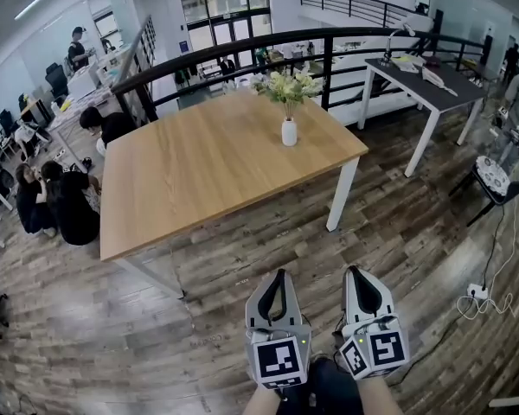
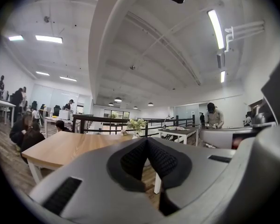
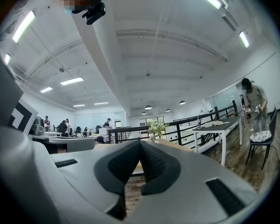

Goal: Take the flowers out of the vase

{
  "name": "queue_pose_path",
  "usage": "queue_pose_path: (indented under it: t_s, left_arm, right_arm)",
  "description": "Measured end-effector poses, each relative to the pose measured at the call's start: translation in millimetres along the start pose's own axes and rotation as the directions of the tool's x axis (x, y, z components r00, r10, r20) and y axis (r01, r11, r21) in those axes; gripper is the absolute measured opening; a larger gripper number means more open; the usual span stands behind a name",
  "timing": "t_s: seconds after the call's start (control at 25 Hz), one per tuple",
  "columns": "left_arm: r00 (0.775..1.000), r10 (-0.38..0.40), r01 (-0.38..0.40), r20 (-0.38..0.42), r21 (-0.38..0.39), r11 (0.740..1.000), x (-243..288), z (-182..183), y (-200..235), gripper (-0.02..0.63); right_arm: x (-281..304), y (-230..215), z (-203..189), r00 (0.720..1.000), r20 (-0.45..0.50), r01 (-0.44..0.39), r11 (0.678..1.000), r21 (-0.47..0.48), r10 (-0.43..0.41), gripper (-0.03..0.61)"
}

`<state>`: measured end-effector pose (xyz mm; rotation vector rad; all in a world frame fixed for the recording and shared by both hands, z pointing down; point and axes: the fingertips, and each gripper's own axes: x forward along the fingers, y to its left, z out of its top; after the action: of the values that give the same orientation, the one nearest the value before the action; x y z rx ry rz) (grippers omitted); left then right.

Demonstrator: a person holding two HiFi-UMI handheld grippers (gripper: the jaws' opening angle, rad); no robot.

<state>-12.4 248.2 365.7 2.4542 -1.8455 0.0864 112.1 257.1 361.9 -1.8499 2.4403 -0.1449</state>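
Observation:
A small white vase (image 1: 289, 132) with white and green flowers (image 1: 287, 85) stands near the far right edge of the wooden table (image 1: 199, 171). Both grippers hover over the wood floor, well short of the table's near side. My left gripper (image 1: 281, 275) is shut with nothing between its pads. To its right, my right gripper (image 1: 355, 271) is shut and empty too. In the left gripper view the flowers (image 2: 136, 123) show small beyond the closed gripper (image 2: 147, 139). The right gripper view has the flowers (image 3: 156, 129) just above its closed gripper (image 3: 140, 142).
A black railing (image 1: 329, 54) runs behind the table. A dark grey desk (image 1: 424, 80) stands at the back right, a chair (image 1: 493, 180) at the right. People (image 1: 56, 197) sit on the floor left of the table. A power strip with cable (image 1: 480, 294) lies on the floor.

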Motion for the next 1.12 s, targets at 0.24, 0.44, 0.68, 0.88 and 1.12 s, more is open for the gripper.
queue_pose_path:
  t_s: [0.24, 0.44, 0.68, 0.88, 1.12]
  left_arm:
    - [1.000, 0.002, -0.002, -0.028, -0.009, 1.000, 6.3, -2.2, 3.0, 0.015]
    - [1.000, 0.013, -0.013, -0.020, -0.011, 1.000, 25.3, 2.4, 4.9, 0.015]
    - [0.999, 0.035, -0.035, -0.015, -0.009, 0.999, 59.5, 4.7, 9.7, 0.015]
    - [0.998, 0.063, -0.063, -0.014, -0.004, 0.998, 92.6, 8.9, 17.2, 0.015]
    - [0.994, 0.105, -0.105, -0.020, 0.001, 0.994, 136.8, 17.9, 21.6, 0.015]
  right_arm:
    - [13.6, -0.4, 2.1, 1.000, 0.002, 0.007, 1.000, -0.004, -0.007, -0.005]
    - [31.5, -8.5, 6.4, 1.000, 0.012, -0.004, 1.000, -0.004, 0.004, -0.005]
    - [66.2, -26.8, 8.8, 1.000, 0.012, -0.019, 1.000, -0.003, 0.019, -0.005]
    - [100.6, -40.2, 12.1, 0.999, -0.002, -0.037, 0.999, -0.001, 0.037, -0.006]
    - [147.5, -62.3, 18.2, 0.997, -0.003, -0.080, 0.997, 0.008, 0.080, -0.005]
